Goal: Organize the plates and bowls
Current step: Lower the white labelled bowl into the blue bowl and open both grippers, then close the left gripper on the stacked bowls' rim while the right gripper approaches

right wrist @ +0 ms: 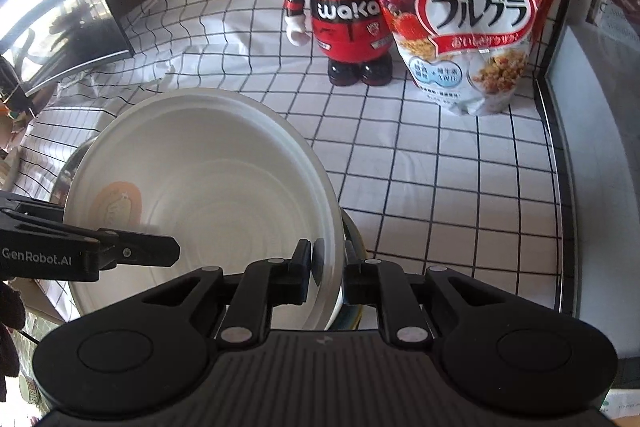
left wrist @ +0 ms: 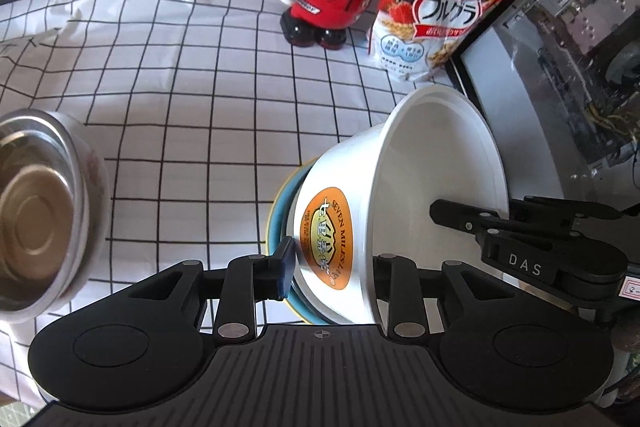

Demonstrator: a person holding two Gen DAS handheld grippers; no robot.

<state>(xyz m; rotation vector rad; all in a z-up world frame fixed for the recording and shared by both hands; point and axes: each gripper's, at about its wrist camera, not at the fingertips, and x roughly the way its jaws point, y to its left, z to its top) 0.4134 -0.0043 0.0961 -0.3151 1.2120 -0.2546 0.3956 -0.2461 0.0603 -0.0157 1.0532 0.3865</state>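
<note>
- The white bowl (left wrist: 420,187) stands tilted on its side over a blue plate (left wrist: 280,223), well in front of the cereal bag (left wrist: 440,7); a steel bowl (left wrist: 36,211) sits on the desk (left wrist: 200,87) off to its left.
- The right claw (right wrist: 328,263) is clamped on the white bowl's rim, one pad inside, one outside.
- The left claw (left wrist: 332,267) straddles the bowl's base with jaws apart; its left pad (left wrist: 286,267) seems clear of the wall, the right hidden.
- The bowl's open mouth faces the right claw, so lowering it probably turns on that hand.
</note>
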